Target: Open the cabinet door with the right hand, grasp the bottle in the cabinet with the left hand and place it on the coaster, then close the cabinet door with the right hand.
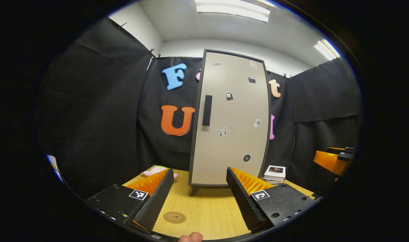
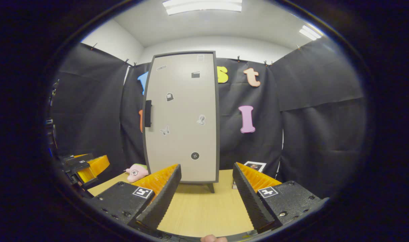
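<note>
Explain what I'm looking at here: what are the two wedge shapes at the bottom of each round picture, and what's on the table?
Each picture comes from a camera riding on a hand-held tool. The wedges are that tool's two fingers. The left tool and right tool are both open and hold nothing. Ahead stands a closed cabinet with a dark handle on a wooden table. Also on the table are a round coaster, a pink plush toy and a small box. The right gripper view also catches the left tool at its left edge.
</note>
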`<control>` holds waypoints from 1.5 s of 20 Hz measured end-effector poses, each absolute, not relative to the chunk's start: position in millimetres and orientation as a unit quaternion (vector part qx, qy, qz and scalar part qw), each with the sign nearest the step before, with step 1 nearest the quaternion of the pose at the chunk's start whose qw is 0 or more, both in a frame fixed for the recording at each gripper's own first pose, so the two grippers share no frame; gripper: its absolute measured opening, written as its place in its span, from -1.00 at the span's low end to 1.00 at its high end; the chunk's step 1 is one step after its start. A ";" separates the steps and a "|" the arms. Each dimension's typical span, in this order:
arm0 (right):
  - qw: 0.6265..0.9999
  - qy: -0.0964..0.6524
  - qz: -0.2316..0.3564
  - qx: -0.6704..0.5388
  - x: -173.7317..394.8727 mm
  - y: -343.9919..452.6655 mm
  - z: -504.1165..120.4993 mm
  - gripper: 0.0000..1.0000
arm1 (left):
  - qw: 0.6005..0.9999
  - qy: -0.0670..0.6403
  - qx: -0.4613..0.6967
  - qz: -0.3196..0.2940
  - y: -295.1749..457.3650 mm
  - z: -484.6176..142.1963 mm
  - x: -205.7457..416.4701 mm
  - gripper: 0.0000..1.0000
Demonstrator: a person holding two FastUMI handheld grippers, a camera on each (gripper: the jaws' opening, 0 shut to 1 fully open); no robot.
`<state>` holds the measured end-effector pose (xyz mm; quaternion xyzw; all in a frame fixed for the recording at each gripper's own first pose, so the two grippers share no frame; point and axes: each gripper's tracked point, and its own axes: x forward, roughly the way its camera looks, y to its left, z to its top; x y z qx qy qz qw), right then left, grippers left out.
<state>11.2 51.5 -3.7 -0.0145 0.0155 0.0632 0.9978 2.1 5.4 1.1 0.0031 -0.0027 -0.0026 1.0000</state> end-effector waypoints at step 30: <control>0.966 -0.009 0.254 -0.043 251.8 333.3 109.5 0.96 | 1.000 0.005 0.017 0.014 19.9 -4.4 -19.3 0.89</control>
